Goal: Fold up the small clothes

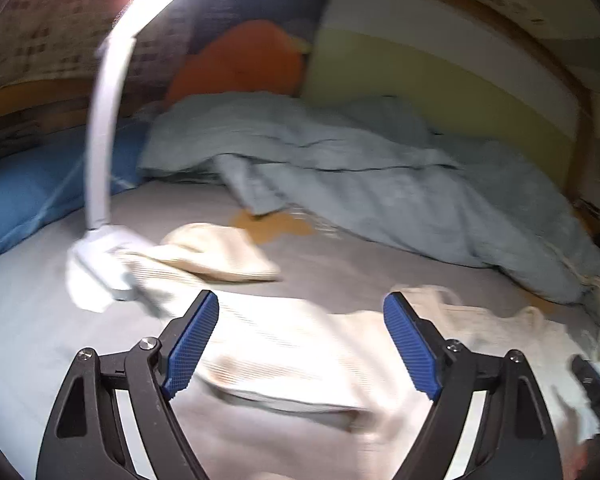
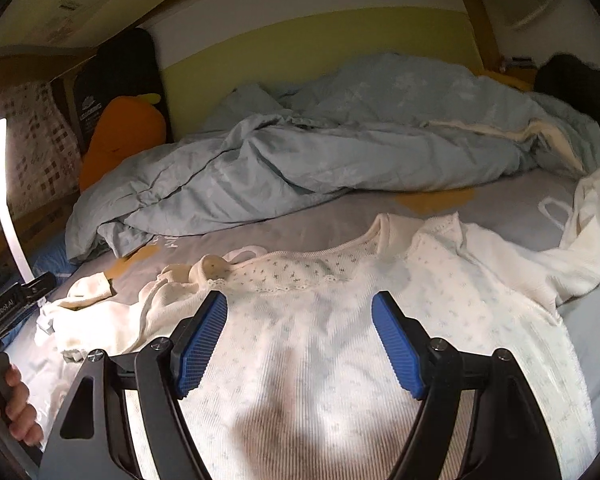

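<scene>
Blue-padded jaws of the right gripper (image 2: 300,340) stand apart with nothing clamped, over the chest of a cream floral baby top (image 2: 320,360) spread flat on the grey bed sheet (image 2: 520,204), neckline toward twelve o'clock. Likewise the left gripper (image 1: 302,344) is spread wide and holds nothing, above the top's left side. No fold looks made yet, so the step seems to be the first fold. Next, probably, each gripper pinches a sleeve: one lies at three o'clock, one at nine.

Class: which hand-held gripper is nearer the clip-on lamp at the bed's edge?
Left. The left hand-held gripper hangs just short of the clip-on lamp. The right hand-held gripper hovers over the floral top, with the lamp far to its side.
</scene>
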Demonstrator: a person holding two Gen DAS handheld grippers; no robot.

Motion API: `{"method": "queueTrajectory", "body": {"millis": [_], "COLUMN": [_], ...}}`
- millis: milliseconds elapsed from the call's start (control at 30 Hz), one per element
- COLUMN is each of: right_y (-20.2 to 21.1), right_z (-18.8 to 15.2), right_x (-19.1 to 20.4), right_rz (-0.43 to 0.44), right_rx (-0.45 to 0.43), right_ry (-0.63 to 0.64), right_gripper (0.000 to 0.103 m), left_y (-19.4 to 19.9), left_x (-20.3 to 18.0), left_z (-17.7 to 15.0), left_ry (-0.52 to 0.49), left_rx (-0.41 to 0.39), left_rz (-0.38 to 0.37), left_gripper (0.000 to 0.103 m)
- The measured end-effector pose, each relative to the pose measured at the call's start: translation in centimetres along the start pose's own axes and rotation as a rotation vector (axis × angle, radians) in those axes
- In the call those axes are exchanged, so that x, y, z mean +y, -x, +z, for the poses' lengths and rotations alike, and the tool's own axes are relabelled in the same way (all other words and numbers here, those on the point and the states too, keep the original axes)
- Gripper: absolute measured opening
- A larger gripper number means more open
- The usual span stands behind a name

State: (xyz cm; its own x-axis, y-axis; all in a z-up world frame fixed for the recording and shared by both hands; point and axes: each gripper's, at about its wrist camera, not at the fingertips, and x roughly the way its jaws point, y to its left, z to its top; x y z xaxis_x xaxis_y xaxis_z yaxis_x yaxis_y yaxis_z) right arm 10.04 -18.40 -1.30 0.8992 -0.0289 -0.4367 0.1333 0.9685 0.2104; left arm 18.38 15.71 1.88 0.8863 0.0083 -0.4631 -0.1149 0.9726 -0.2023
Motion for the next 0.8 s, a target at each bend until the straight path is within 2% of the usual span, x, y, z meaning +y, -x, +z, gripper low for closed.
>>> {"method": "queueTrajectory", "body": {"millis": [67, 133, 167, 200, 233, 267, 333, 433, 500, 567, 633, 767, 800], "right_y": [0.1, 0.3, 0.4, 0.4, 0.4, 0.4, 0.4, 0.6, 0.8, 1.0, 1.1, 0.7, 0.6], "right_z": [-0.1, -0.1, -0.2, -0.2, -0.3, -0.4, -0.6, -0.9, -1.0, -1.1, -1.1, -0.9, -0.9], "right_x": [0.6, 1.0, 1.2, 1.5, 1.9, 2.2, 3.0, 3.8, 4.0, 4.1, 4.0, 3.3, 3.2], "right_rz": [-0.005, -0.004, 0.002, 0.002, -0.002, -0.007, -0.023, -0.034, -0.013, -0.029, -0.047, -0.030, -0.025], "right_rx": [-0.007, -0.015, -0.020, -0.025, -0.027, -0.026, -0.025, -0.037, -0.043, -0.051, -0.055, -0.027, -0.013], "right_ry": [0.025, 0.041, 0.048, 0.062, 0.079, 0.093, 0.130, 0.168, 0.176, 0.170, 0.161, 0.131, 0.130], "right_gripper": [0.076, 0.076, 0.076, 0.076, 0.076, 0.076, 0.076, 0.076, 0.076, 0.076, 0.076, 0.075, 0.075], "left_y": [-1.2, -2.9, -3.8, -4.4, -4.4, -3.9, -3.1, -2.0, -1.0, -0.2, -0.8, -4.0, -4.4], "left_x": [2.3, 4.8, 6.0, 7.0, 7.6, 7.5, 6.8, 6.2, 6.5, 7.7, 9.3, 12.2, 12.6], "left_z": [-0.4, -1.4, -1.9, -2.1, -2.0, -2.0, -2.0, -2.0, -2.1, -2.3, -2.6, -3.6, -3.8], "left_ry": [0.038, 0.130, 0.191, 0.247, 0.286, 0.294, 0.263, 0.254, 0.281, 0.335, 0.417, 0.571, 0.590], "left_rx": [0.007, 0.049, 0.086, 0.124, 0.118, 0.093, 0.051, -0.015, -0.076, -0.098, -0.049, 0.124, 0.141], "left_rz": [0.025, -0.004, -0.032, -0.067, -0.101, -0.092, -0.009, 0.020, 0.072, 0.081, 0.055, -0.025, -0.039], "left_gripper": [0.093, 0.093, 0.091, 0.085, 0.083, 0.083, 0.083, 0.083, 0.083, 0.083, 0.082, 0.078, 0.078]}}
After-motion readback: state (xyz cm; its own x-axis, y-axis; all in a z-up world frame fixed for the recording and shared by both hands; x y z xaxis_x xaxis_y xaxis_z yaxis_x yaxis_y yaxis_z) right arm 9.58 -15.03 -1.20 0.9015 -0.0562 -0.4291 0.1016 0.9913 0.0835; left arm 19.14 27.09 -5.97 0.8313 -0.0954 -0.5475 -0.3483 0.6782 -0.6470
